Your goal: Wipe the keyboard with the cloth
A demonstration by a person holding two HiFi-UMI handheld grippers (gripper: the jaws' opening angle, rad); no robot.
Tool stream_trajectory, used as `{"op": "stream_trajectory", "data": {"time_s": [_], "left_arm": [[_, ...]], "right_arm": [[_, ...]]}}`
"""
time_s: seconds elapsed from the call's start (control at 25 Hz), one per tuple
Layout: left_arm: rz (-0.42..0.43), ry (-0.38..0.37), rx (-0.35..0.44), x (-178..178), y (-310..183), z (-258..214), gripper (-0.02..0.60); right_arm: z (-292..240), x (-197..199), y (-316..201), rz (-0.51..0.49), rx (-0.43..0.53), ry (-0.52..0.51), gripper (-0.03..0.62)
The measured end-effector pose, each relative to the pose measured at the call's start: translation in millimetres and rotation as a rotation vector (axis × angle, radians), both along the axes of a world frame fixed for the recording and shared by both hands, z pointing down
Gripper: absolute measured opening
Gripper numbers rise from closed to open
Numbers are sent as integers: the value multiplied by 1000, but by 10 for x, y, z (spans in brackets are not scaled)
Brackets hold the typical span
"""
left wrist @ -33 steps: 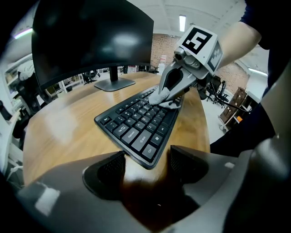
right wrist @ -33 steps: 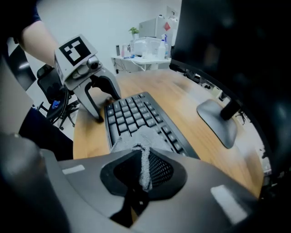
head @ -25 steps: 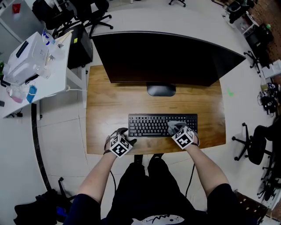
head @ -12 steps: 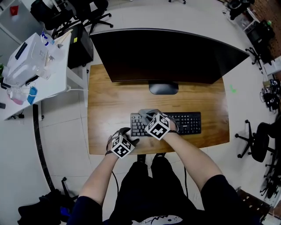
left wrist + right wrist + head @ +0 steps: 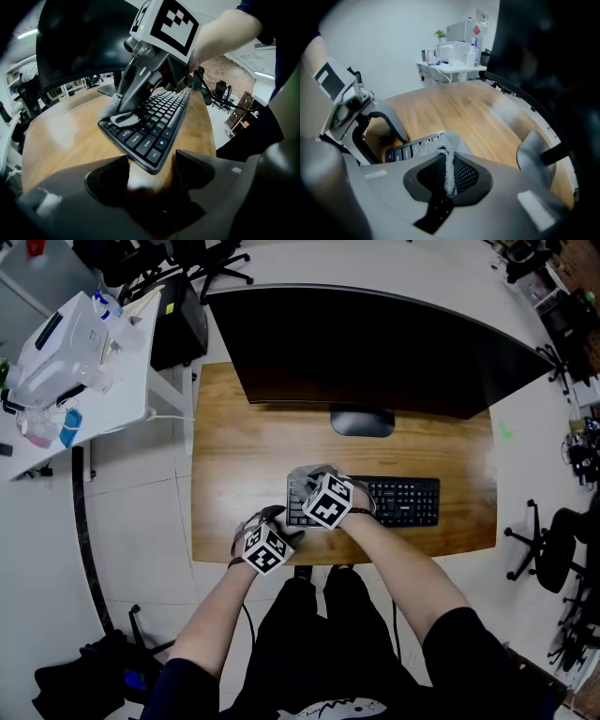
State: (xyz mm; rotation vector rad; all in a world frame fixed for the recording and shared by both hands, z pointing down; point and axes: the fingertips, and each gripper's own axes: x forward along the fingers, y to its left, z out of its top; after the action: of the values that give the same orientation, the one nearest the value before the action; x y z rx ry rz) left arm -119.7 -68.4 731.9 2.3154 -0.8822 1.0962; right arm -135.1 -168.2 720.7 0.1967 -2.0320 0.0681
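The black keyboard [image 5: 398,502] lies on the wooden desk [image 5: 244,446] in front of the monitor stand. My right gripper [image 5: 314,482] is shut on the grey cloth [image 5: 302,472] and presses it onto the keyboard's left end. In the right gripper view the cloth [image 5: 440,143] is pinched between the jaws, above the keys [image 5: 408,151]. My left gripper [image 5: 281,524] is at the keyboard's near left corner. In the left gripper view its jaws stand open with that corner [image 5: 152,159] just ahead, and the cloth [image 5: 117,115] sits under the right gripper [image 5: 140,79].
A wide curved monitor [image 5: 375,343] overhangs the back of the desk, its stand [image 5: 361,423] behind the keyboard. A white side table [image 5: 84,362] with clutter stands to the left. Office chairs [image 5: 548,549] stand on the floor to the right.
My right gripper has dragged the cloth across the keys from the keyboard's right end to its left end. The left gripper has stayed at the near left corner.
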Motion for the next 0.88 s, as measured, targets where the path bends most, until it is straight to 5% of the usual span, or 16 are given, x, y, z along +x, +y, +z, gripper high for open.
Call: {"op": "stream_trajectory", "data": {"time_s": [0.56, 0.72, 0.88], "left_arm": [[17, -12, 4, -4, 12, 19, 314], [14, -13, 1, 1, 10, 20, 313], [17, -10, 3, -6, 14, 16, 313]], "right_arm": [[64, 2008, -719, 396, 24, 112, 29], [13, 2036, -750, 398, 49, 121, 29], [-212, 1445, -623, 334, 46, 3, 29]]}}
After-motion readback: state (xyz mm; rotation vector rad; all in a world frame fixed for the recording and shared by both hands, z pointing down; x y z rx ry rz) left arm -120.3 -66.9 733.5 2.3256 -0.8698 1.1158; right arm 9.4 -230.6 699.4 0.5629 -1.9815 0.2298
